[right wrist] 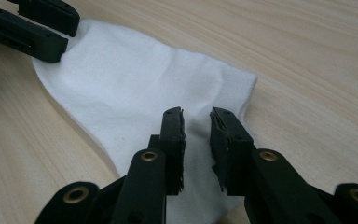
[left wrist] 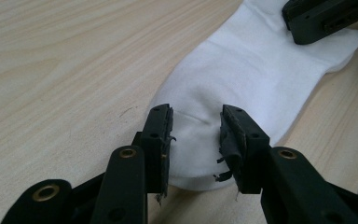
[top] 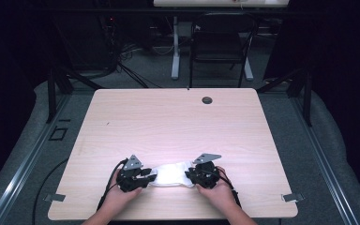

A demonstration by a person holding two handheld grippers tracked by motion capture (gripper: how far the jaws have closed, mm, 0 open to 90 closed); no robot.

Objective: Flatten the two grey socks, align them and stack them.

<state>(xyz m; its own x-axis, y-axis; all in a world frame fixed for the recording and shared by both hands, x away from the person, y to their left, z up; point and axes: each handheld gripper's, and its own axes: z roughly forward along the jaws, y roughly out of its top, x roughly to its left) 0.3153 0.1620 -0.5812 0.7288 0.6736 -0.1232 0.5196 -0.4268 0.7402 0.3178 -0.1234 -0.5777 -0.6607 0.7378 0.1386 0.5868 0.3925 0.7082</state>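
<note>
A white sock (top: 171, 173) lies flat near the table's front edge, stretched between the two grippers. My left gripper (top: 151, 177) stands over its left end. In the left gripper view the jaws (left wrist: 196, 135) straddle the rounded toe end of the sock (left wrist: 242, 79) with a gap, and the cloth lies flat between them. My right gripper (top: 190, 177) is at the other end. In the right gripper view its jaws (right wrist: 197, 135) stand a little apart over the sock (right wrist: 135, 88) near its straight cuff edge, not pinching it. Each gripper view shows the other gripper far off: the right gripper (left wrist: 321, 18) and the left gripper (right wrist: 32, 23).
The light wooden table (top: 168, 122) has a small round dark grommet (top: 207, 100) near its far edge. Behind the table stand a black chair (top: 220, 42) and a white desk leg (top: 175, 51). Cables trail from both grippers off the front edge.
</note>
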